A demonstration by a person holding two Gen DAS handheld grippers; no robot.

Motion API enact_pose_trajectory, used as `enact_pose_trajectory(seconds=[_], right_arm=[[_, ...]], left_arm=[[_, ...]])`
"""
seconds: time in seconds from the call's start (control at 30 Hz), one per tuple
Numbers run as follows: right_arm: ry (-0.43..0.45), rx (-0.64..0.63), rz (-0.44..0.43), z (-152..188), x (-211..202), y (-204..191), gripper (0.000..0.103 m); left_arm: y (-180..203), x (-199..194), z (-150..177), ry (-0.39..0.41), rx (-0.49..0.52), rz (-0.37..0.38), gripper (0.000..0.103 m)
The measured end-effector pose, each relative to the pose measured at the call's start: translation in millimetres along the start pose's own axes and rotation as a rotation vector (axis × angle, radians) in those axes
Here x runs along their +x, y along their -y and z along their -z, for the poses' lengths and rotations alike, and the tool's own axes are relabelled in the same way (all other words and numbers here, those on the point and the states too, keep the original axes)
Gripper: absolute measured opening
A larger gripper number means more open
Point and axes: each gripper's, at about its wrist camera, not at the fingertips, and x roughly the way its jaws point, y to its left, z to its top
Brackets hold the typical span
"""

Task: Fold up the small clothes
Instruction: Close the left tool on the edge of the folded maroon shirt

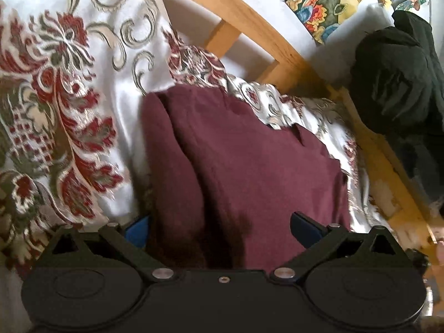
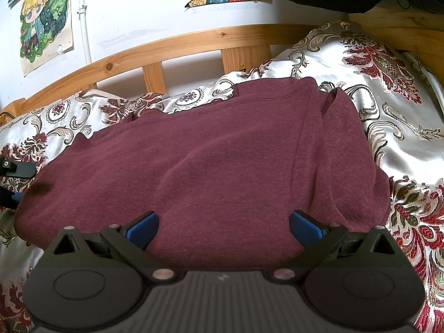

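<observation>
A maroon sweatshirt (image 2: 211, 166) lies folded on the flowered bedspread (image 2: 410, 149). It also shows in the left wrist view (image 1: 238, 166). My right gripper (image 2: 223, 226) is open, its blue pads (image 2: 144, 226) spread wide over the near edge of the sweatshirt. My left gripper (image 1: 219, 227) is open too, spread over the garment's end, with the left blue pad (image 1: 137, 229) partly hidden behind the cloth. The left gripper's tip shows at the left edge of the right wrist view (image 2: 14, 172), beside the sweatshirt's end.
A wooden bed frame rail (image 2: 172, 44) runs behind the bed against a white wall with posters (image 2: 44, 19). A dark garment or bag (image 1: 399, 83) hangs at the frame's corner. The bedspread is bunched up to the right (image 2: 360, 52).
</observation>
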Motion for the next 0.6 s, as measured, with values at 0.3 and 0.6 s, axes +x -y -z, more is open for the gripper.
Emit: enact_pose_trajectory(seconds=[0.3, 0.6], right_arm=[[0.0, 0.0, -0.001, 0, 0, 0, 0.102], [0.0, 0.002, -0.001, 0, 0, 1, 0.102]], left_arm=[[-10, -5, -3, -0.043, -0.123, 0.066, 0.093], [-35, -16, 2, 0.005, -0.358, 0.005, 0.07]])
